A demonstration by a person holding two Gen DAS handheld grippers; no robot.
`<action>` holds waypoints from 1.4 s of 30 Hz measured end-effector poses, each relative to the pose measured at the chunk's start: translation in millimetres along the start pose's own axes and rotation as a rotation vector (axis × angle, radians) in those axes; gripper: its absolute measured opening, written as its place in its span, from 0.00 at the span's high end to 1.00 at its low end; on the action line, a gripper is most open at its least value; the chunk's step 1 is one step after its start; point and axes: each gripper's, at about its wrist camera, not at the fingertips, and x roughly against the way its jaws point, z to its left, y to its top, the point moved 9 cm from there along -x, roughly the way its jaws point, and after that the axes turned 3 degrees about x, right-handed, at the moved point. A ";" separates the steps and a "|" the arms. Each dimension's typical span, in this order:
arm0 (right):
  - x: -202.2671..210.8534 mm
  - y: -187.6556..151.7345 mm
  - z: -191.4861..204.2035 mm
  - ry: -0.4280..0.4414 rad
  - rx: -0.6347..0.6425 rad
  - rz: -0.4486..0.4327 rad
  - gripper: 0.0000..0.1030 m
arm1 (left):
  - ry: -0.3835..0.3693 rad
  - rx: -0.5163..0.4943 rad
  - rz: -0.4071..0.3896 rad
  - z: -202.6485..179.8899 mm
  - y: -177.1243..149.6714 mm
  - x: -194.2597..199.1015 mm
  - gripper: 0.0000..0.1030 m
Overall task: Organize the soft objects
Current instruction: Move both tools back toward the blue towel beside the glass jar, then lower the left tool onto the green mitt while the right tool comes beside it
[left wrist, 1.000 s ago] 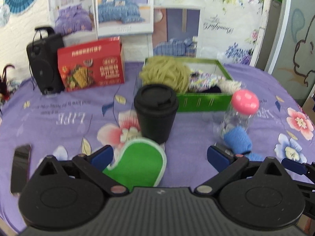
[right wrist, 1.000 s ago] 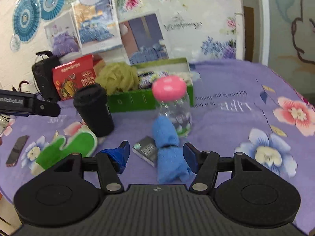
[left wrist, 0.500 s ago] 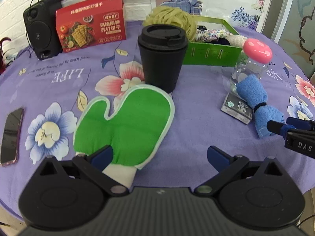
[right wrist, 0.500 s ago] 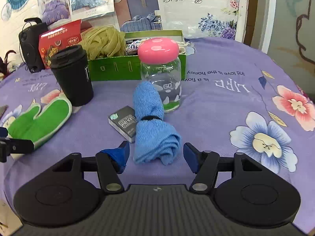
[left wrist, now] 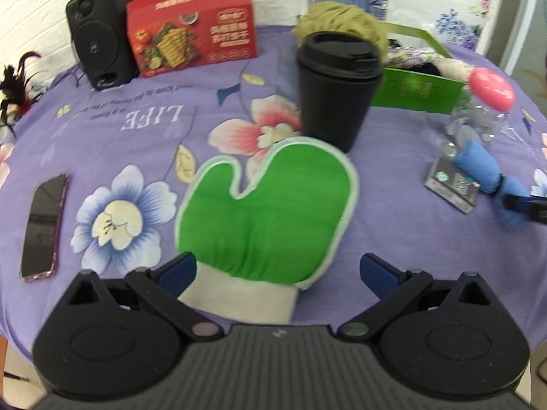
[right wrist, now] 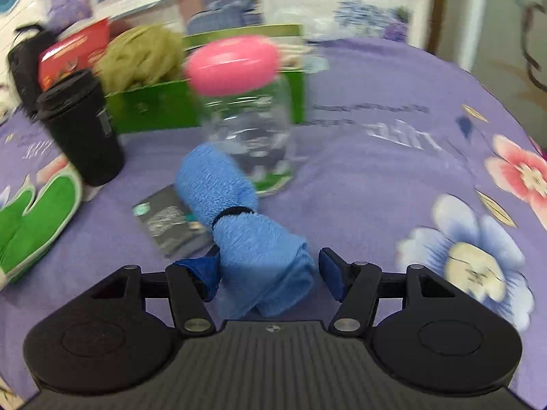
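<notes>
One green mitt (left wrist: 270,212) lies at centre frame on the table (left wrist: 102,130), its white cuff between the spread fingers of the left claw (left wrist: 278,270). One blue towel (right wrist: 239,218) lies low in the right view, its end between the right claw's (right wrist: 270,273) parted fingers. One black cup (left wrist: 336,85), one jar (right wrist: 246,119) and one green box (right wrist: 154,109) stand behind.
</notes>
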 end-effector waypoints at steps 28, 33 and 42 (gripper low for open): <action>-28.5 4.7 75.8 0.249 0.143 -0.020 0.54 | 0.010 0.028 0.044 20.8 6.8 -21.6 0.02; -33.3 9.7 85.9 0.223 0.213 -0.038 0.52 | 0.013 0.023 0.058 23.8 5.7 -26.8 0.02; 7.7 23.3 88.1 0.218 0.192 -0.123 0.54 | 0.029 0.014 0.052 43.7 4.7 -24.8 0.02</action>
